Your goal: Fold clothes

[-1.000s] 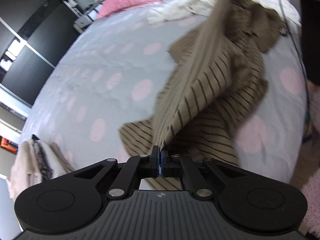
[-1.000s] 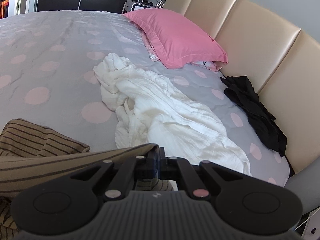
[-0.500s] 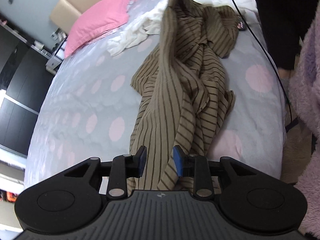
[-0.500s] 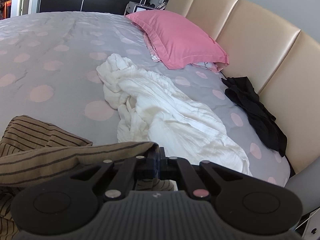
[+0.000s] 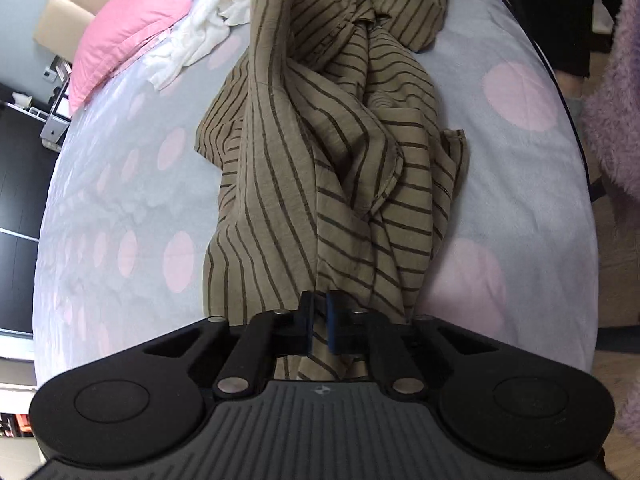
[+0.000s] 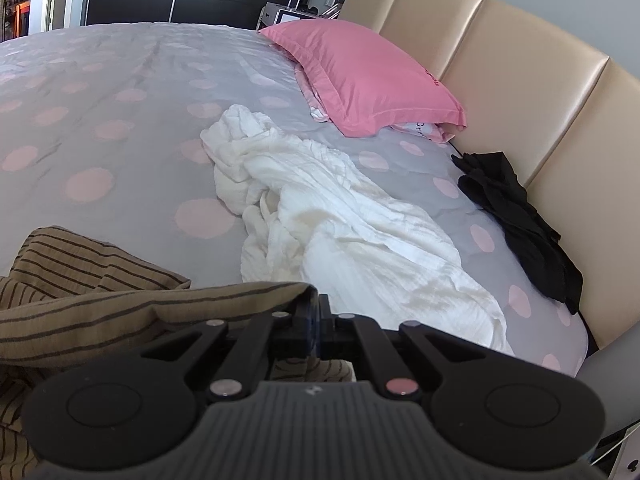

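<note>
1. The left gripper (image 5: 319,322) points steeply down at the bed; its jaws have just been closing and now pinch a fold of the brown striped shirt (image 5: 320,152) between them.
2. From that pinch the shirt runs away up the left wrist view in long rumpled folds, lying on the grey bedspread (image 5: 120,184) with its pink dots.
3. Over on the right, the right gripper (image 6: 318,320) has its jaws pressed together on another edge of the same shirt (image 6: 120,308), the cloth trailing off to the left of that view and bunching on the bedspread (image 6: 120,80).
4. A crumpled white garment (image 6: 340,224) lies just beyond the right gripper, apart from the shirt.
5. A pink pillow (image 6: 368,76) leans at the beige headboard (image 6: 520,80), and a black garment (image 6: 516,216) sits against that headboard at the bed's far edge.
6. In the left wrist view, a fluffy purple fabric (image 5: 616,100) fills the right edge, beside the bed.
</note>
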Available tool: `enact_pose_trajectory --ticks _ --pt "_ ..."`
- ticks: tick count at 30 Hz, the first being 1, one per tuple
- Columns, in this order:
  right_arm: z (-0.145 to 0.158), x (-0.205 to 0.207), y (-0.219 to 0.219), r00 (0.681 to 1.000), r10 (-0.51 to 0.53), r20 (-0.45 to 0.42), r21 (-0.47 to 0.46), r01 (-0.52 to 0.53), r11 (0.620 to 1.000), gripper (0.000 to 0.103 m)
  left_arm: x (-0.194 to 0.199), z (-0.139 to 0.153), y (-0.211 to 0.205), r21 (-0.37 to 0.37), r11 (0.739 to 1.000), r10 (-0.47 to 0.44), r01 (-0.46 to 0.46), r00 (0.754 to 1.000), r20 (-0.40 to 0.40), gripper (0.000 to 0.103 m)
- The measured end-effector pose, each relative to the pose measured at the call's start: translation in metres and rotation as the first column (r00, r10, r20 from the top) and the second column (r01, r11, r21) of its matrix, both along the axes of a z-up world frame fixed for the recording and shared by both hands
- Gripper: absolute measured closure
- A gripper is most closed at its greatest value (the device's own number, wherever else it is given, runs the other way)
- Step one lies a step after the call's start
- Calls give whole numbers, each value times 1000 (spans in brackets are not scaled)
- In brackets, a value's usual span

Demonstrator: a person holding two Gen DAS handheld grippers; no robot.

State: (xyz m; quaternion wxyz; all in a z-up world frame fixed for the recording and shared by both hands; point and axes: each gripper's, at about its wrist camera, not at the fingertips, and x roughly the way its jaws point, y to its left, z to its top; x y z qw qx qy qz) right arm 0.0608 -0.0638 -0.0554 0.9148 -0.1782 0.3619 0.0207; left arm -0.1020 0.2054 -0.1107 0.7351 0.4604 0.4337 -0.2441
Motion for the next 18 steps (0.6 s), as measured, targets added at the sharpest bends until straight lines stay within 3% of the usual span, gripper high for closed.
enact_pose_trajectory --ticks 13,14,18 --pt "-2 0 4 1000 9 -7 -5 -9 1000 101 -5 35 12 -45 999 22 -20 998 59 103" --pt "-2 0 4 1000 8 -9 -6 -8 1000 101 -6 37 12 -48 999 18 -15 998 64 100" --pt "-2 0 3 1000 6 -12 -5 -6 1000 101 -11 40 11 -34 999 -14 17 997 81 62"
